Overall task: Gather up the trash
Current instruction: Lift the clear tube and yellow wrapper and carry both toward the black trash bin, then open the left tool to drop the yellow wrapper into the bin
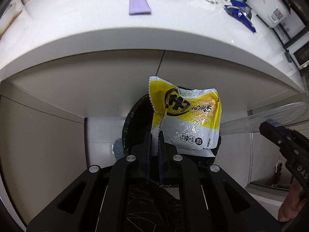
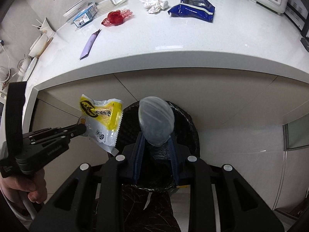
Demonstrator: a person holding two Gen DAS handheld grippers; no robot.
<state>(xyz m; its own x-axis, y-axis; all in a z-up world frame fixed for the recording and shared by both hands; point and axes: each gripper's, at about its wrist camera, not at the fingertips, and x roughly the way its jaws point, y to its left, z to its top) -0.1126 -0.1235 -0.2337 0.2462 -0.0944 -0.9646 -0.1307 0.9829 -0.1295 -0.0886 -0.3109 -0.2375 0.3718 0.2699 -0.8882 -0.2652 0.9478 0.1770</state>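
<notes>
Your left gripper [image 1: 155, 135] is clamped tight on the corner of a yellow and white crinkled plastic snack wrapper [image 1: 190, 116]. Your right gripper [image 2: 156, 141] pinches a clear plastic spoon [image 2: 156, 120] between narrowly parted jaws. Both hang over the black-lined round bin [image 2: 185, 119], below the white countertop [image 2: 173, 44].

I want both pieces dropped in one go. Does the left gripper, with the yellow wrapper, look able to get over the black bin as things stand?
Probably yes. The left gripper, shut on the yellow wrapper, hangs right above the bin, whose mouth is open; the right gripper with the clear plastic cup sits beside it, apart.
</notes>
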